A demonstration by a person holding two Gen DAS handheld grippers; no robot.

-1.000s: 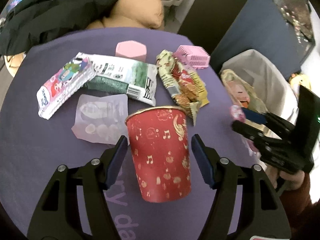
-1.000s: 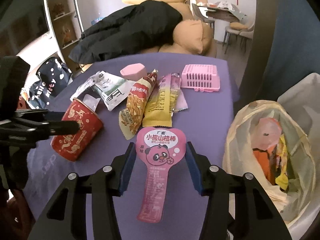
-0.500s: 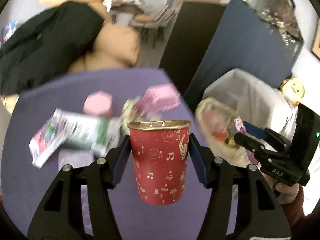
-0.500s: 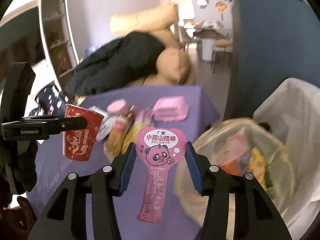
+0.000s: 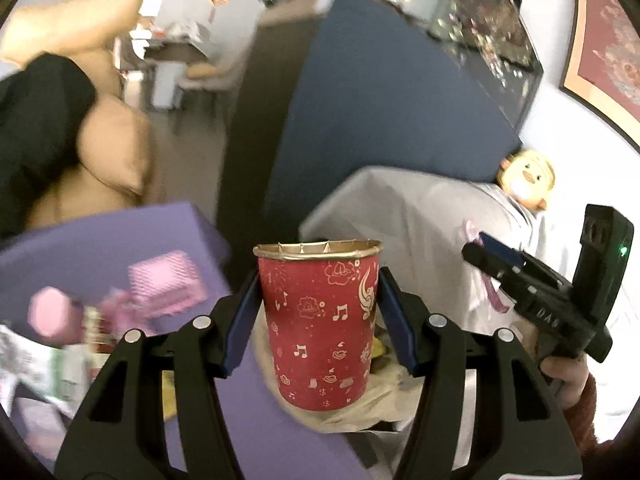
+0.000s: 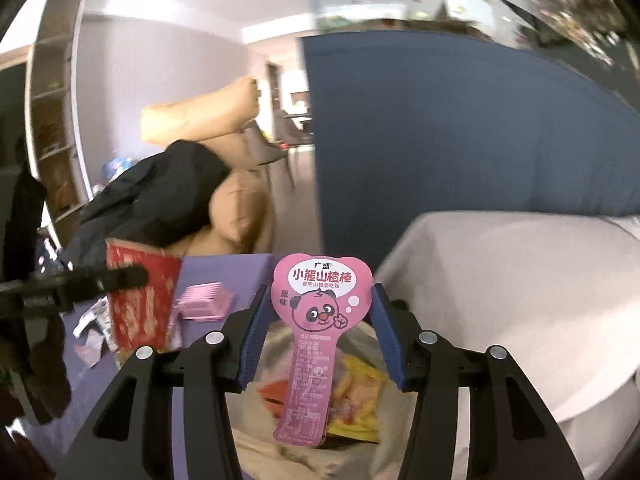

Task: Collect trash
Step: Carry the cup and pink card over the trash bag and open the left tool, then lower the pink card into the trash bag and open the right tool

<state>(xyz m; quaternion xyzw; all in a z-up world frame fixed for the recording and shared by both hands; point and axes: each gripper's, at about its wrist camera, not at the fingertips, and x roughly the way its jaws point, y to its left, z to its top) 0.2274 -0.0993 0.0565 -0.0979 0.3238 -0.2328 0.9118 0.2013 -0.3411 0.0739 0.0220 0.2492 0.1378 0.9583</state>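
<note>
My left gripper (image 5: 320,320) is shut on a red paper cup (image 5: 320,324) with gold music notes, held upright in the air above the edge of the trash bag (image 5: 360,404). My right gripper (image 6: 320,332) is shut on a pink panda-print snack wrapper (image 6: 316,328), held over the open trash bag (image 6: 352,384), which holds yellow and orange wrappers. The right gripper also shows in the left wrist view (image 5: 476,248), and the cup shows in the right wrist view (image 6: 140,296).
The purple table (image 5: 92,240) still carries a pink slotted box (image 5: 164,280), a pink block (image 5: 48,312) and several wrappers (image 5: 36,360). A white covered surface (image 6: 520,300) lies right of the bag. A blue panel (image 6: 440,128) stands behind.
Both grippers have lifted off the table and swung right toward the trash bag. The cup went from resting on the table to being held in the air.
</note>
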